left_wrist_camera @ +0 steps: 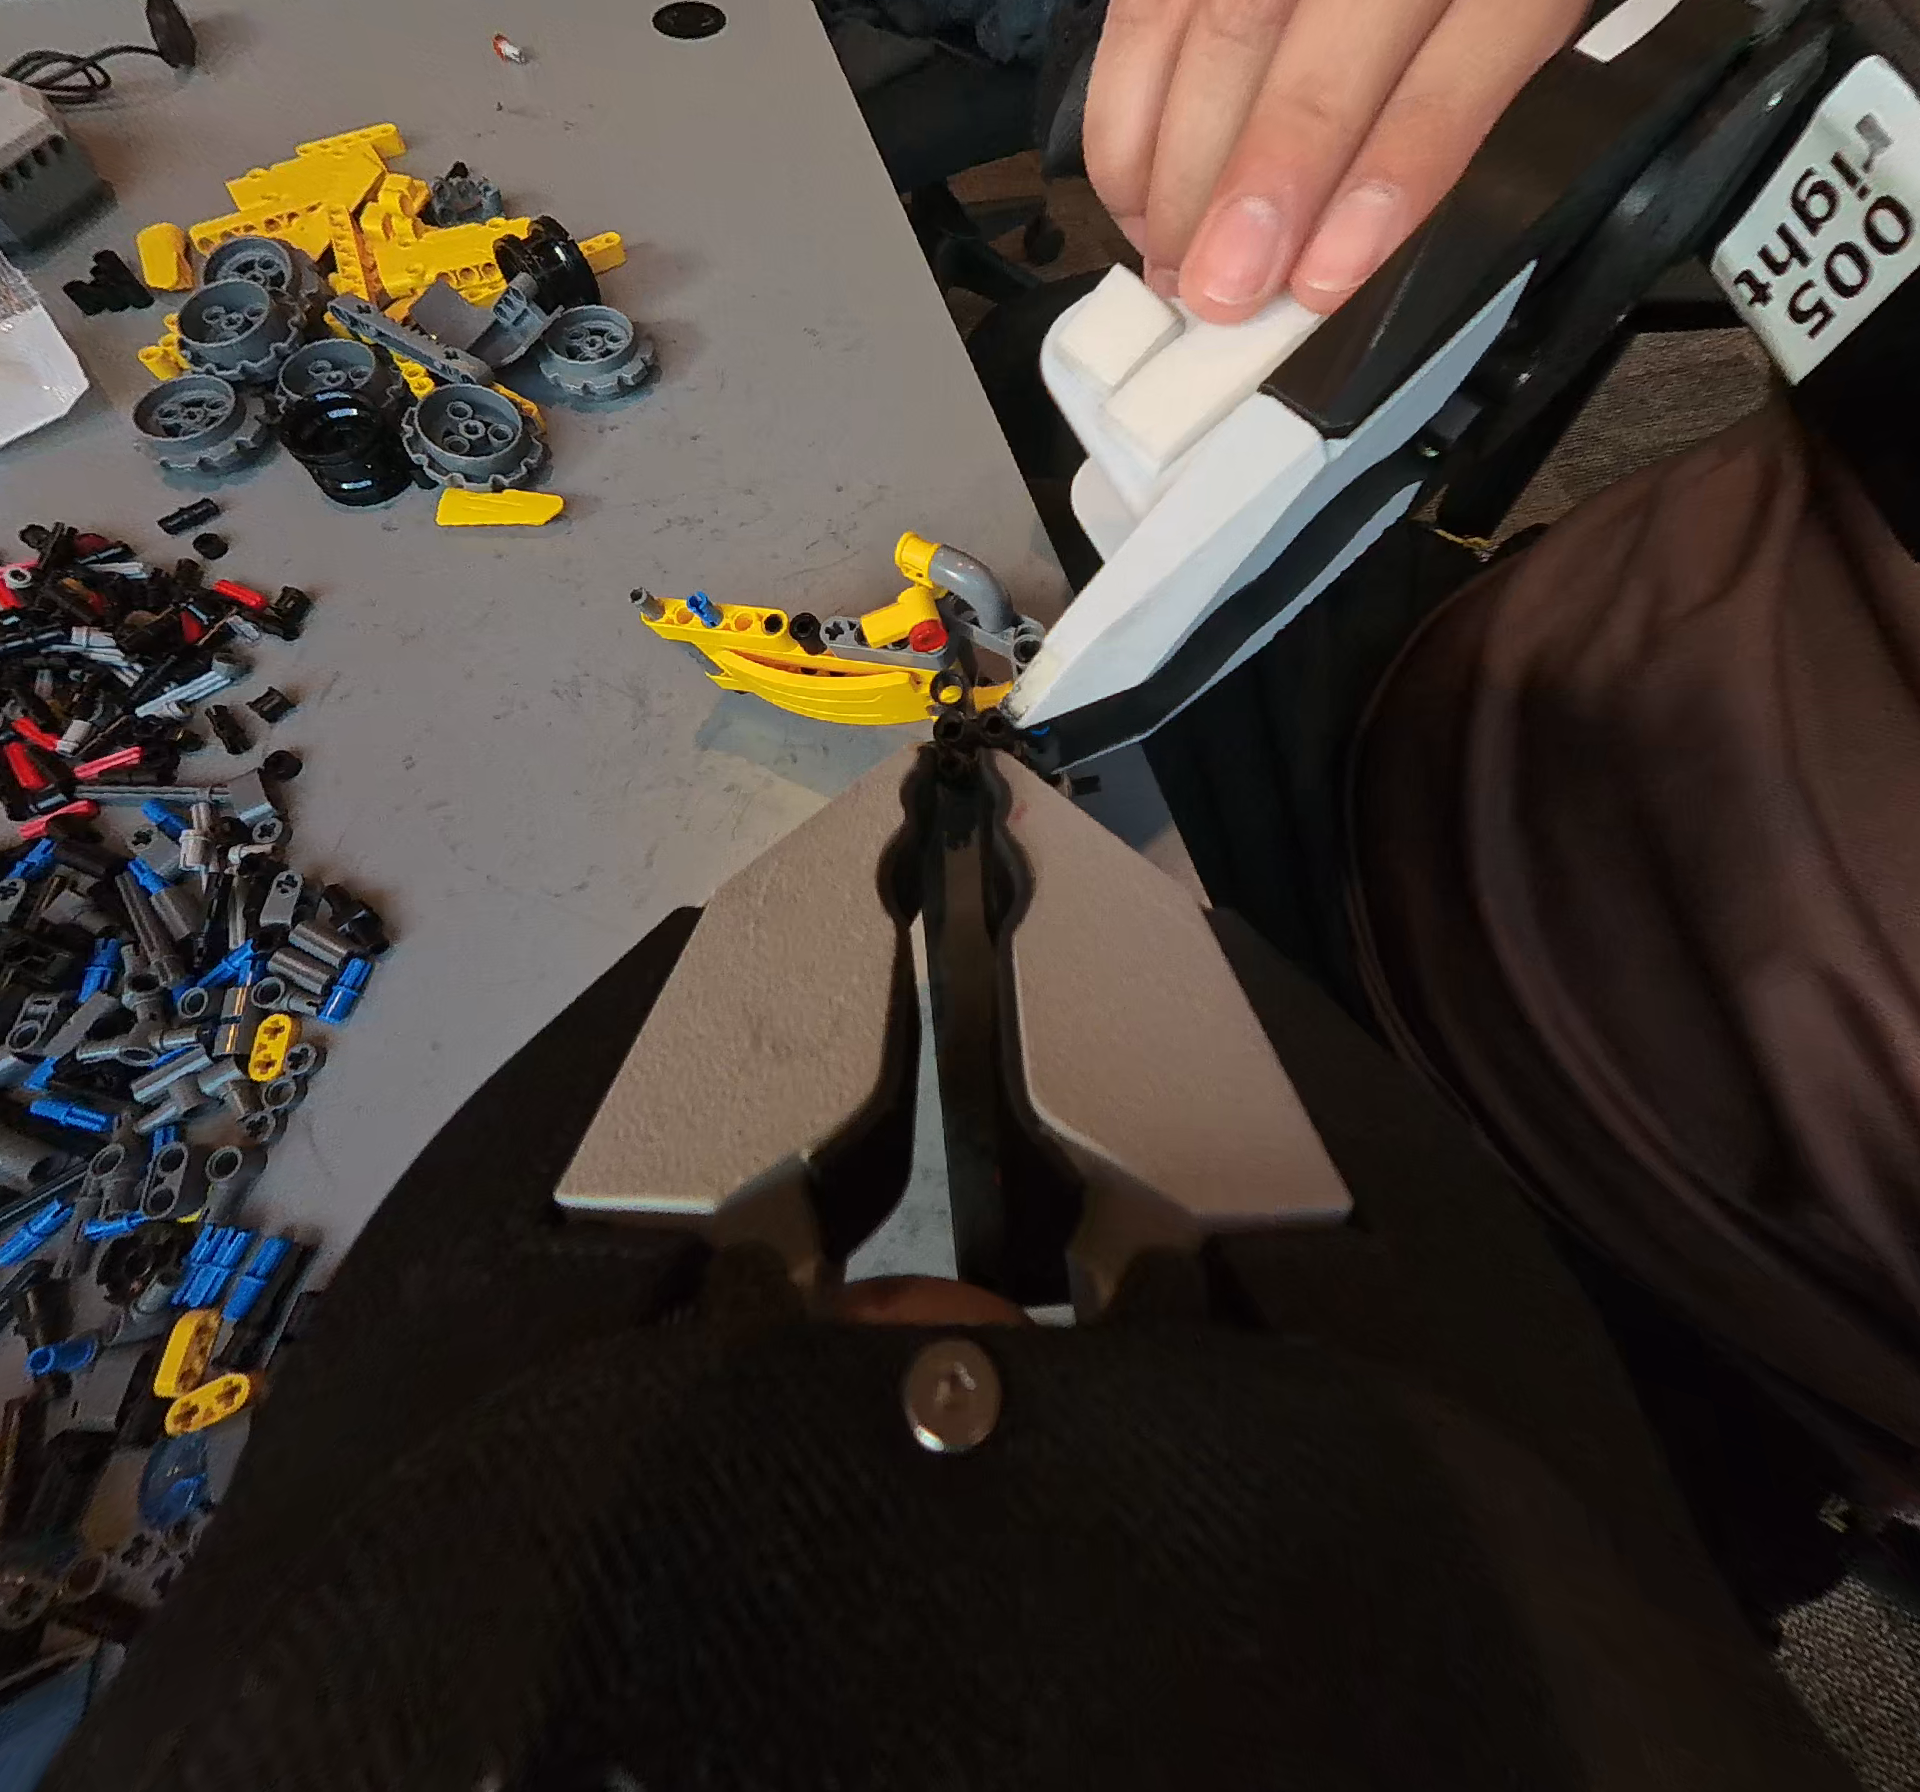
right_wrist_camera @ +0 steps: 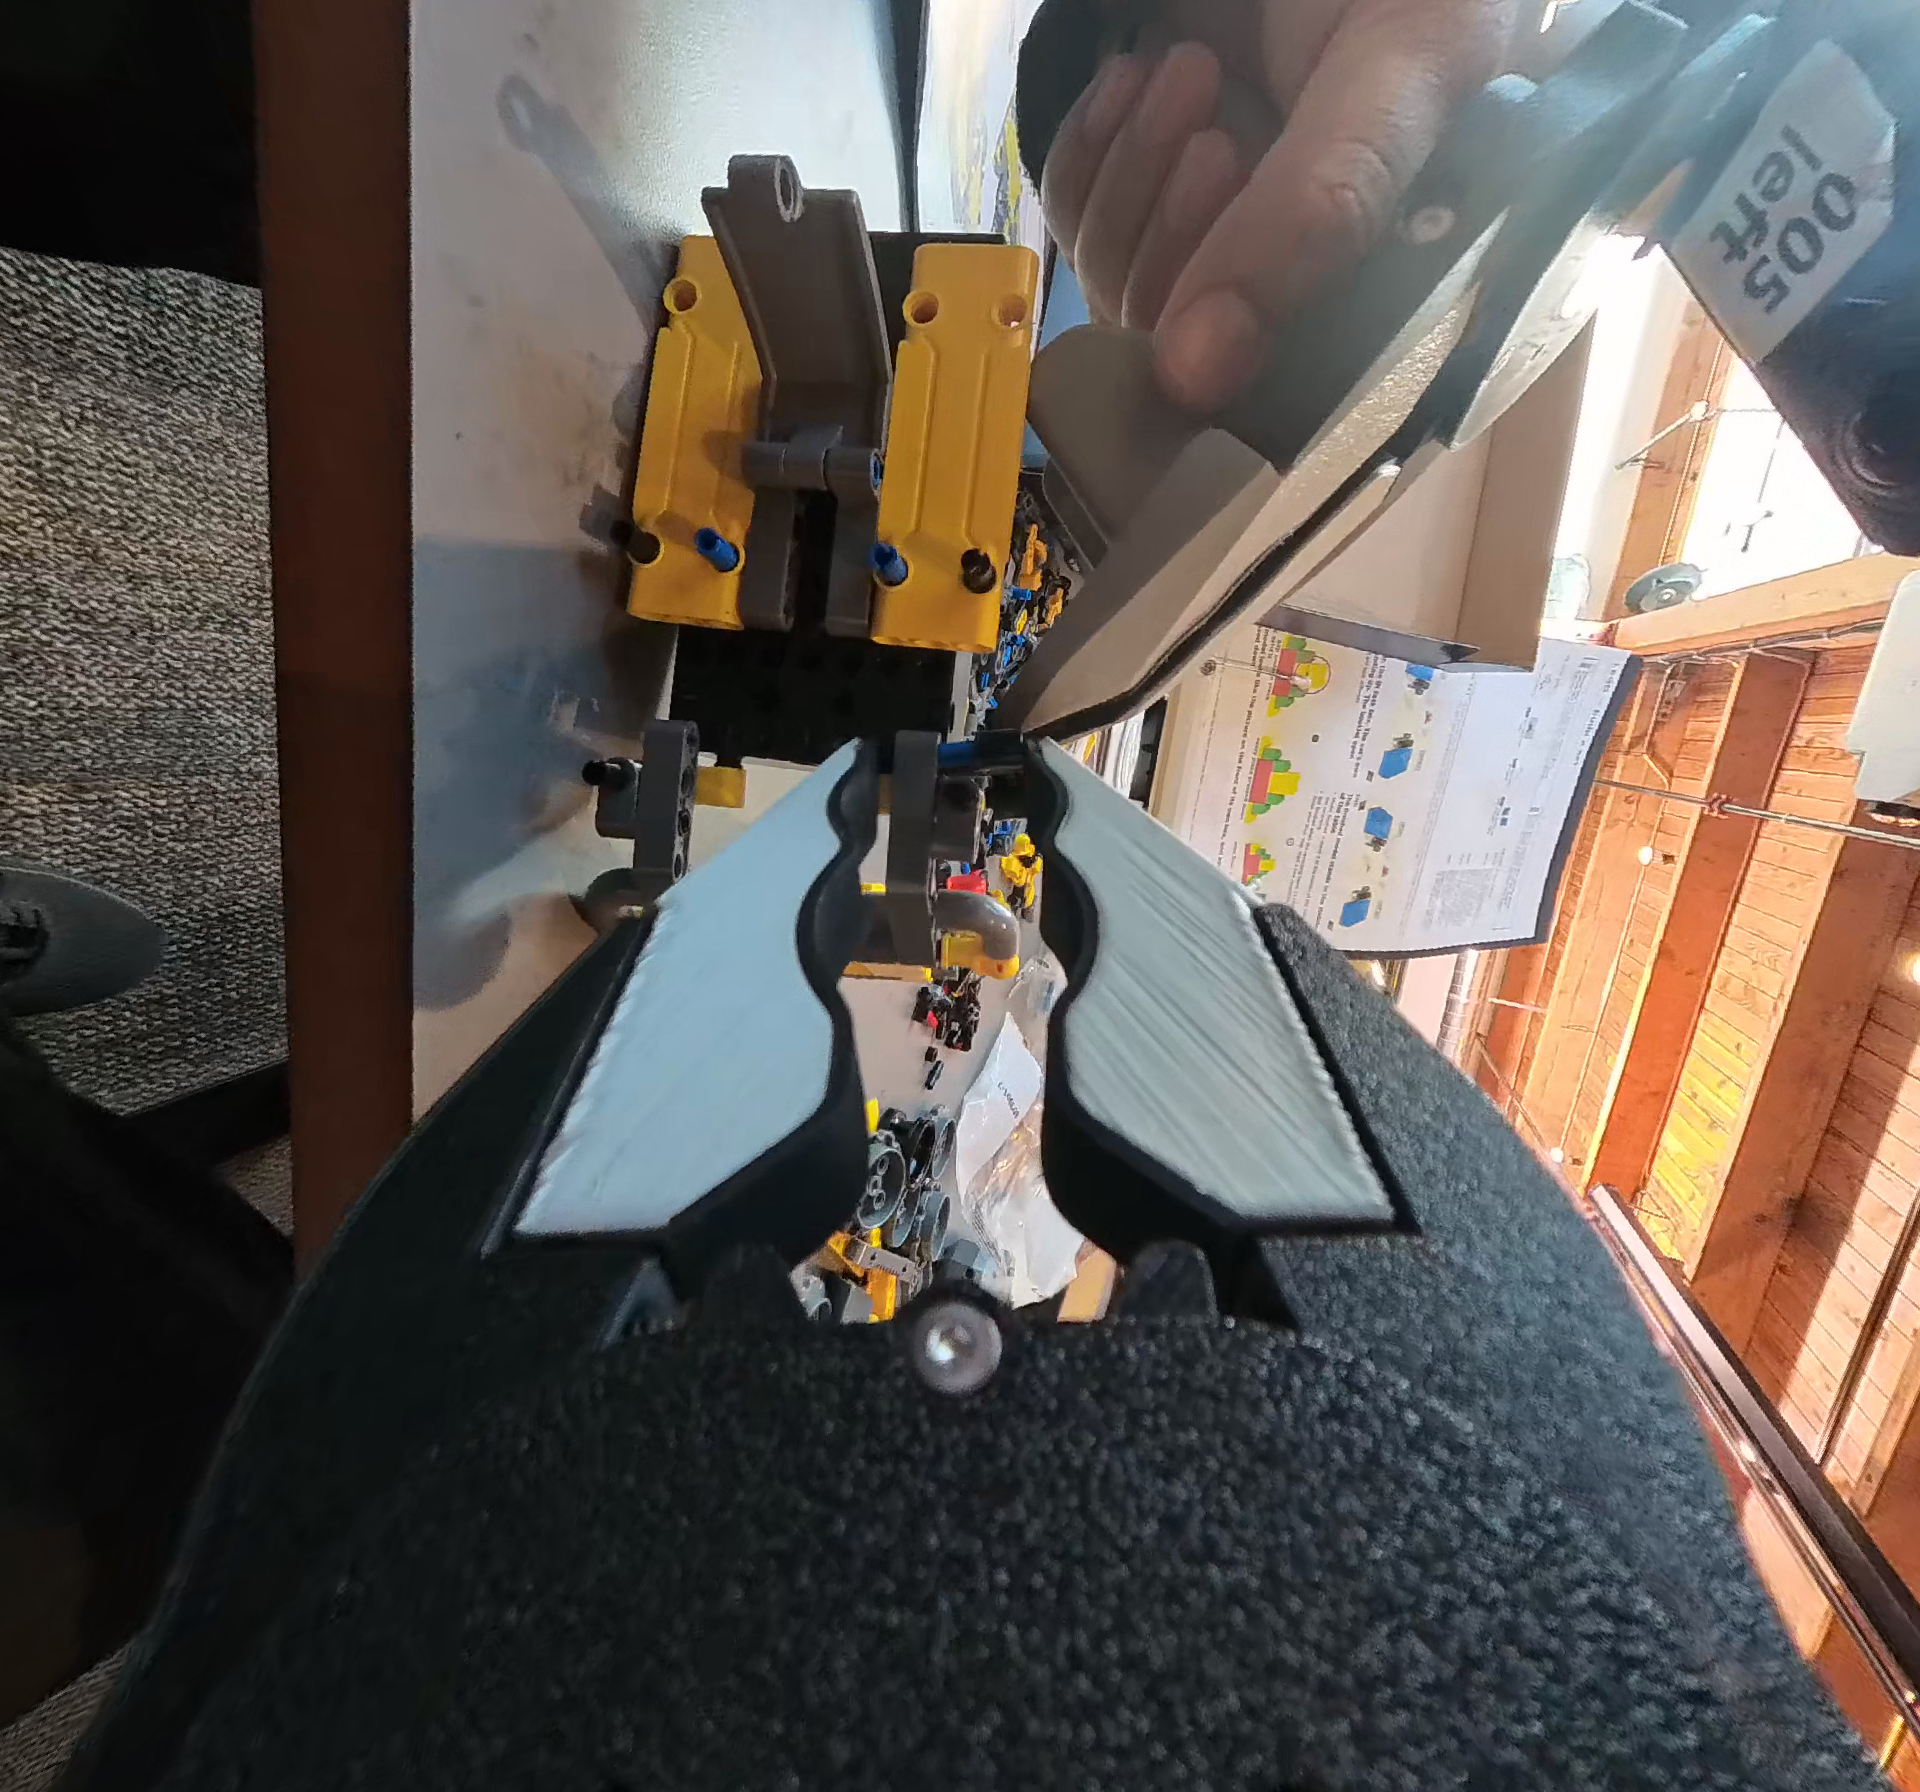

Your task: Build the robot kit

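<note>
A yellow and grey brick-built assembly (left_wrist_camera: 821, 646) is held just above the grey table (left_wrist_camera: 582, 869) near its right edge. My right gripper (left_wrist_camera: 1029, 714) comes in from the upper right and is shut on the assembly's end. In the right wrist view its jaws (right_wrist_camera: 951, 755) hold a grey beam (right_wrist_camera: 914, 838) of the assembly (right_wrist_camera: 831, 454), next to a blue pin. My left gripper (left_wrist_camera: 961, 768) is shut on a thin black part (left_wrist_camera: 961, 729) and presses it against the assembly's end, beside the right gripper's tips. The left gripper (right_wrist_camera: 1023, 726) also shows in the right wrist view.
A pile of yellow beams and grey wheels (left_wrist_camera: 364, 329) lies at the back left. Several small black, blue and grey pins (left_wrist_camera: 156, 911) are spread along the left. A hand (left_wrist_camera: 1299, 80) holds the right gripper. A cardboard box (right_wrist_camera: 1455, 537) and printed sheets (right_wrist_camera: 1382, 786) lie beyond. The tips of both grippers are at nearly the same place.
</note>
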{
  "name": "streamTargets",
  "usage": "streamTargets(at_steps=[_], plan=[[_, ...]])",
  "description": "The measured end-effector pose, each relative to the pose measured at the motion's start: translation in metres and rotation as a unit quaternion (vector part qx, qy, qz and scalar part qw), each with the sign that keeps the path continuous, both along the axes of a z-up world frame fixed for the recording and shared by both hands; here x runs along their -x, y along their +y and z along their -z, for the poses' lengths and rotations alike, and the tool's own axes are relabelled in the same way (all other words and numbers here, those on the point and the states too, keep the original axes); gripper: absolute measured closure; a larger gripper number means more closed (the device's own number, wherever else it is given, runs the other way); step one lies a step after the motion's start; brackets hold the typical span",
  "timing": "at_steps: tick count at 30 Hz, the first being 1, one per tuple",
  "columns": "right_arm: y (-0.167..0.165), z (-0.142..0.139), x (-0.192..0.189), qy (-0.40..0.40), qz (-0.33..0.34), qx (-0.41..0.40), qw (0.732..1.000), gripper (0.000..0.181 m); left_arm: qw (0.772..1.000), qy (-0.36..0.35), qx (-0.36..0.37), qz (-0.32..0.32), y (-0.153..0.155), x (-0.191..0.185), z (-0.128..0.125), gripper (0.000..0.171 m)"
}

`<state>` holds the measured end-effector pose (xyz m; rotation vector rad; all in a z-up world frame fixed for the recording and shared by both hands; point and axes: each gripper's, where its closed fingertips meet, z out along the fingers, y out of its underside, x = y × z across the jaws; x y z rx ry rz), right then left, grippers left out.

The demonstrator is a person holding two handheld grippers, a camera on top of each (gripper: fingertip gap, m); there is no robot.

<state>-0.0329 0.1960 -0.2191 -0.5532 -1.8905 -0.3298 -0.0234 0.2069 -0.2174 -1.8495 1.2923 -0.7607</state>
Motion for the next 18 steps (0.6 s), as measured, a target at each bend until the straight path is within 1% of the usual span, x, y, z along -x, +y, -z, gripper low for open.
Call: streamTargets(at_steps=[8, 18], plan=[[0.0013, -0.0018, -0.0002, 0.007, 0.001, 0.009, 1.0, 0.16, 1.0, -0.003, 0.003, 0.0, 0.0002, 0.0005, -0.001, 0.167], [0.0014, -0.0009, -0.0014, -0.007, 0.006, 0.004, 1.0, 0.161, 1.0, -0.008, 0.012, 0.0, 0.001, 0.0004, -0.0009, 0.168]])
